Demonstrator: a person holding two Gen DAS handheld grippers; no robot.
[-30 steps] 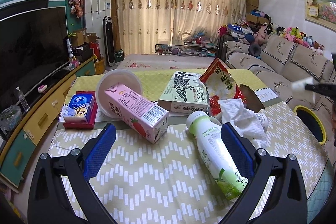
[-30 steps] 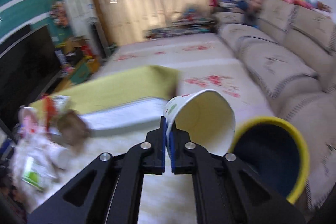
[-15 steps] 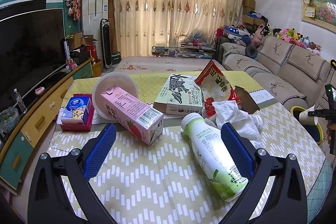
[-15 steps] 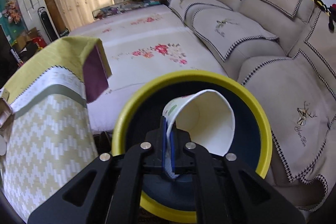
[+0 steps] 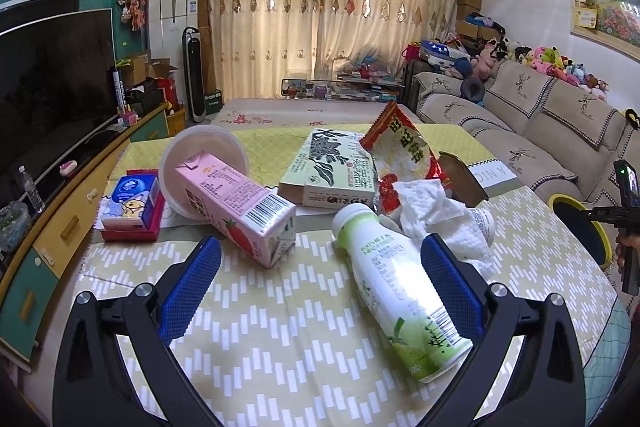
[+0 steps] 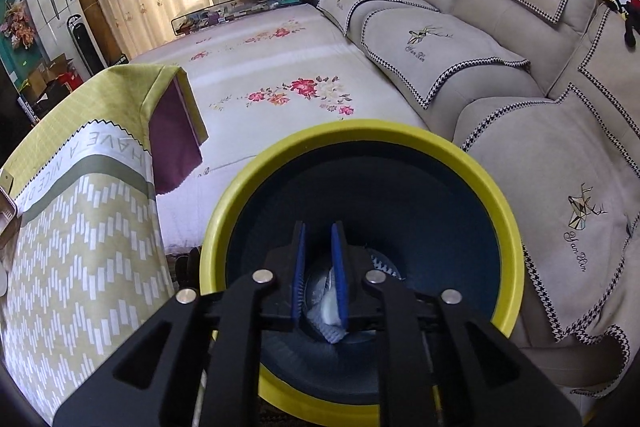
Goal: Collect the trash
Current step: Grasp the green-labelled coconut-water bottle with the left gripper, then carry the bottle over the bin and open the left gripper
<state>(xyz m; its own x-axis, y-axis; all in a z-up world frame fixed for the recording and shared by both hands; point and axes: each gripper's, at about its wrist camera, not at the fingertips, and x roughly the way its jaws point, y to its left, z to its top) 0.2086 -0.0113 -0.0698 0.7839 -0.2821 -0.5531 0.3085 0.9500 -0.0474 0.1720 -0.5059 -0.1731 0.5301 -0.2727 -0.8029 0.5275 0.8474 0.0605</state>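
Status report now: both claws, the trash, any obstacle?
Left claw open above table, empty. Right claw open over yellow-rimmed bin. Bottle and pink carton not yet collected. No obstacle seen.

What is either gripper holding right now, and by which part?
Nothing. The left gripper is open above the table, with the bottle lying between its fingers unclamped. The right gripper is open over the bin, empty.

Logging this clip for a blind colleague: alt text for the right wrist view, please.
The right gripper, fingers slightly apart and holding nothing, hangs over a yellow-rimmed dark blue bin with a pale item at its bottom. The table is at left, a beige sofa at right.
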